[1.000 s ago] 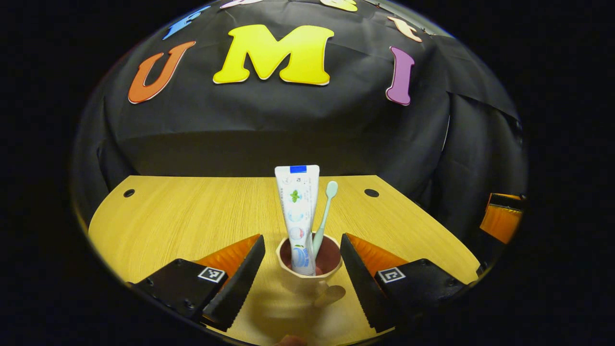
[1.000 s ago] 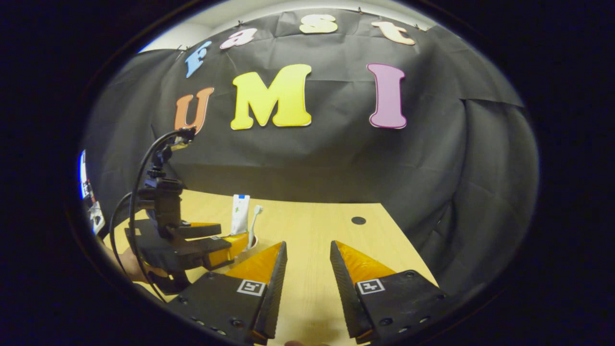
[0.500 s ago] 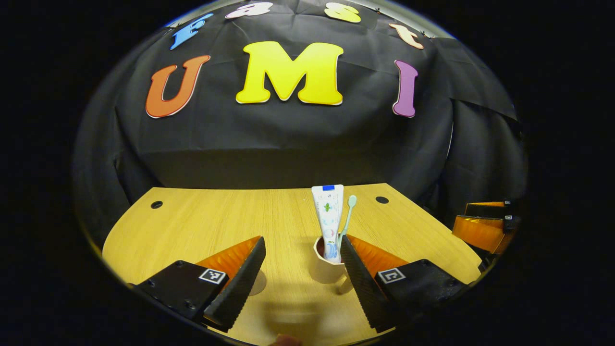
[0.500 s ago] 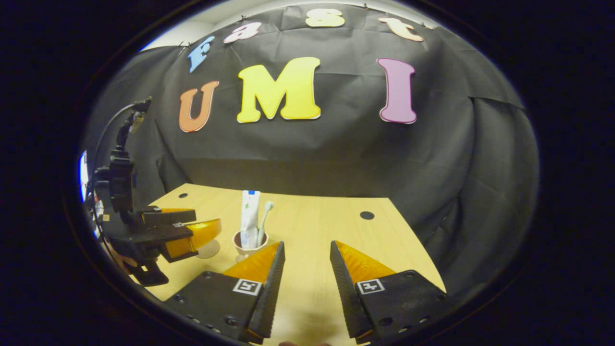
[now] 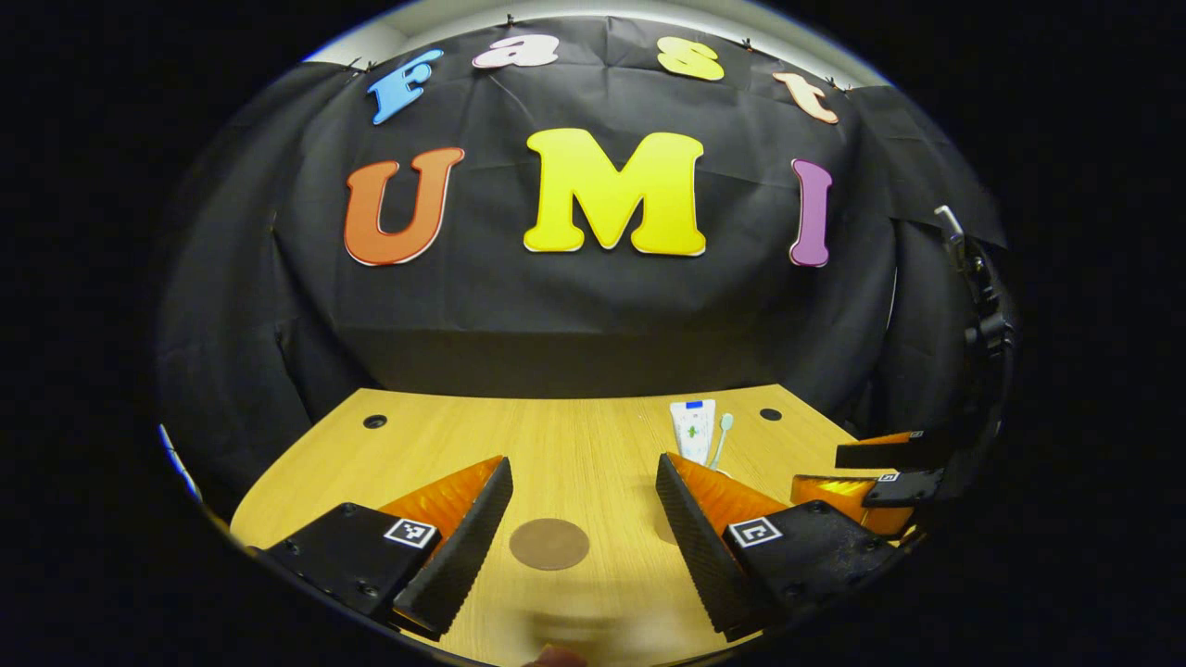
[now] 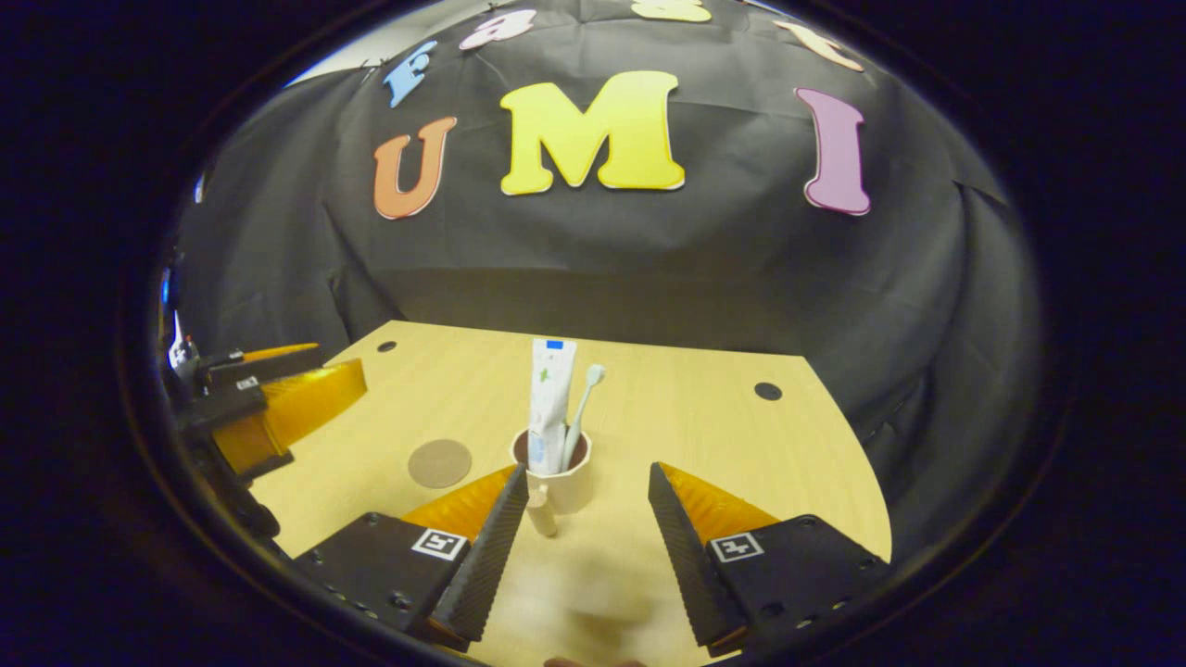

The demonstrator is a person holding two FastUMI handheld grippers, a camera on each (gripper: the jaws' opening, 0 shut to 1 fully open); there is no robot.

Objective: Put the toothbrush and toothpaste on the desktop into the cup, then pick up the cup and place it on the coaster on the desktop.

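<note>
A beige cup (image 6: 567, 484) stands on the wooden desktop (image 6: 704, 435), its handle toward the right gripper view's camera. A white toothpaste tube (image 6: 548, 403) and a pale green toothbrush (image 6: 582, 403) stand upright in it. My right gripper (image 6: 587, 470) is open, with its fingertips just short of the cup on either side. The round brown coaster (image 6: 439, 462) lies bare, left of the cup. My left gripper (image 5: 582, 460) is open and holds nothing, and the coaster (image 5: 548, 544) lies between its fingers. Behind its right finger, the toothpaste (image 5: 693, 429) and toothbrush (image 5: 722, 435) stick up; the cup is hidden there.
The desktop has small dark holes near its back corners (image 6: 767, 390) (image 5: 374, 421). Black cloth walls close in behind and to the sides. The right gripper (image 5: 862, 471) shows at the right edge of the left gripper view. The left gripper (image 6: 341, 361) hangs over the desk's left edge.
My left gripper, open around the cup a second ago, has drawn back and to the left, leaving the cup standing. My right gripper has swung left and moved up to the cup.
</note>
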